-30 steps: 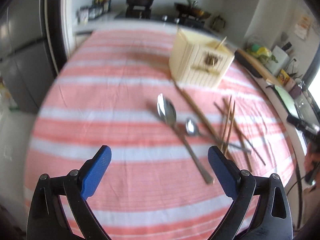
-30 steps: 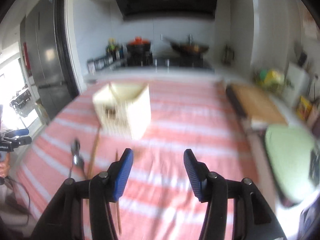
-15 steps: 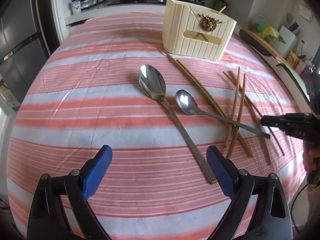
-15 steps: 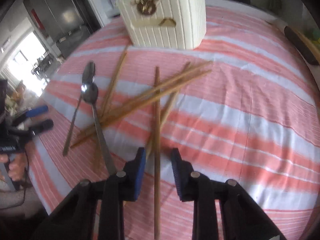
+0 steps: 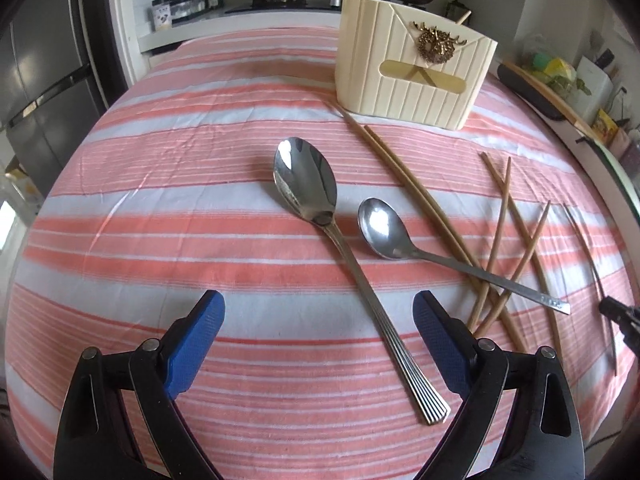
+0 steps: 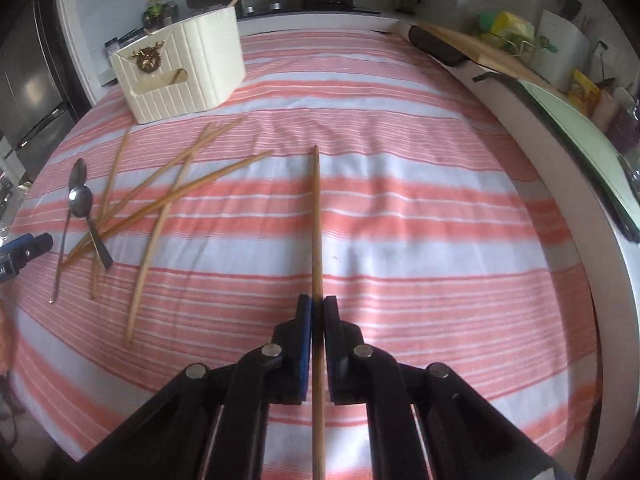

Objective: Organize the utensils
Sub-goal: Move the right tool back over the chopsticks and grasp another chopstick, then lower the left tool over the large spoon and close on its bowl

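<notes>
Step in hand: chopstick pickup. Right tool [image 6: 317, 312] is clamped on one chopstick [image 6: 316, 216], which runs forward over the striped surface [image 6: 420, 208], apart from the pile. Left tool [image 5: 318, 320] has its jaws wide with nothing between them, hovering over the big spoon [image 5: 320, 216] handle.

Next, probably: lift the stick, tip it upright, drop it into the cream holder [image 6: 188, 68]; left should close on the spoon handle.

Left view shows the small spoon [image 5: 400, 240] resting across the loose chopsticks [image 5: 496, 240]; right view shows the grip itself.
</notes>
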The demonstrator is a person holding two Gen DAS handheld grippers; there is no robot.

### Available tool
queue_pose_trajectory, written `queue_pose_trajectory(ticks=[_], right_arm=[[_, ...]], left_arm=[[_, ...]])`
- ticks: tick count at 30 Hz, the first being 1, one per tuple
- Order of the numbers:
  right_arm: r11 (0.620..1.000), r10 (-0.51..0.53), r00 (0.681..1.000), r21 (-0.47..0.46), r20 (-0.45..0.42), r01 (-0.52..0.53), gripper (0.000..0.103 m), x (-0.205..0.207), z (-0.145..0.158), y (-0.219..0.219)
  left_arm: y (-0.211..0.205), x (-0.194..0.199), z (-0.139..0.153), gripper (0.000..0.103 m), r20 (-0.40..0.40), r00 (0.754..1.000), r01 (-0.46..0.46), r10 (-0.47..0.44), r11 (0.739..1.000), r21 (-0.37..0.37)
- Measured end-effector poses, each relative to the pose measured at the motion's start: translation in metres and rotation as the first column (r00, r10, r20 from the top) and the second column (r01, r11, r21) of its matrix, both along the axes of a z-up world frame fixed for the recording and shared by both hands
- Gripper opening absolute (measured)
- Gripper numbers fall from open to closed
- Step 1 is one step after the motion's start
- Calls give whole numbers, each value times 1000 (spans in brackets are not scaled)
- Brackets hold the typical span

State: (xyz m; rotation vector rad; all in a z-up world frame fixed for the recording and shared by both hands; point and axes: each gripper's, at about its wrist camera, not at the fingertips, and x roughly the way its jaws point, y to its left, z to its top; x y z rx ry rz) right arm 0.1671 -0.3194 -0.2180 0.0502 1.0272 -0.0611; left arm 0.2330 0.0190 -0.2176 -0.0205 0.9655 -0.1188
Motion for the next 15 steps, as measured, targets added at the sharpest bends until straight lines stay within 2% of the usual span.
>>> queue_pose_trajectory(ticks=[2, 4, 5, 6, 11, 15], right_arm=[[1000, -16, 1000, 12, 8, 16, 10, -6, -2, 2], [999, -11, 1000, 31, 24, 11, 23, -11, -2, 6], [999, -10, 999, 34, 32, 9, 35, -13, -1, 7], [1000, -8, 999, 28, 41, 7, 42, -14, 1, 13], [1000, 5, 999, 3, 43, -6, 43, -6, -1, 23], [1000, 0, 999, -4, 44, 0, 43, -11, 3, 12]], left_arm=[[-4, 5, -7, 95, -7, 1000, -14, 14, 999, 33], [-7, 7, -12, 96, 13, 999, -33, 33, 997, 68], [-8, 7, -12, 97, 18, 999, -38, 37, 996, 77], [-8, 7, -12, 97, 17, 999, -43, 42, 996, 81], [7, 4, -11, 96, 14, 998, -64, 63, 995, 81], [28, -1, -11, 96, 7, 997, -79, 79, 993, 91]])
